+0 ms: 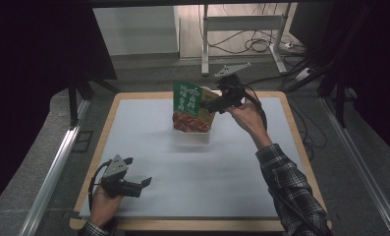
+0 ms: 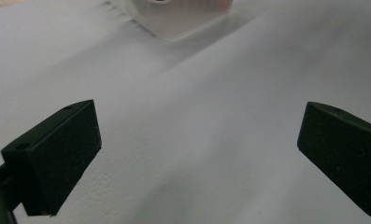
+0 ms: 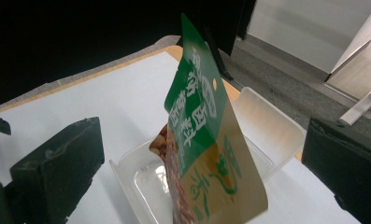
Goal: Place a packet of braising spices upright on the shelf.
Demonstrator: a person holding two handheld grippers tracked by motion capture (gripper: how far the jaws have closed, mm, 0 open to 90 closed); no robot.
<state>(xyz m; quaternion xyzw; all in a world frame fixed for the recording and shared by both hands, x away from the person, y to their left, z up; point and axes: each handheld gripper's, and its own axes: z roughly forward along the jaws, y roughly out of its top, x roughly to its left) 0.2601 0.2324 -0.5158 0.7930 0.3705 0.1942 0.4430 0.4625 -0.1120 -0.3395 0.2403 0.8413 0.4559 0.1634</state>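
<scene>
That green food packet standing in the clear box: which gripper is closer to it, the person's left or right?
Right. The right gripper is beside the green food packet, its jaws open on either side without pressing it. The left gripper sits open at the table's near left corner, well apart.

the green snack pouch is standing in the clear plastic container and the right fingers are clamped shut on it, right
Not quite. The green snack pouch does stand in the clear plastic container, but the right gripper is open: in the right gripper view its fingers stand wide apart, clear of the pouch.
</scene>
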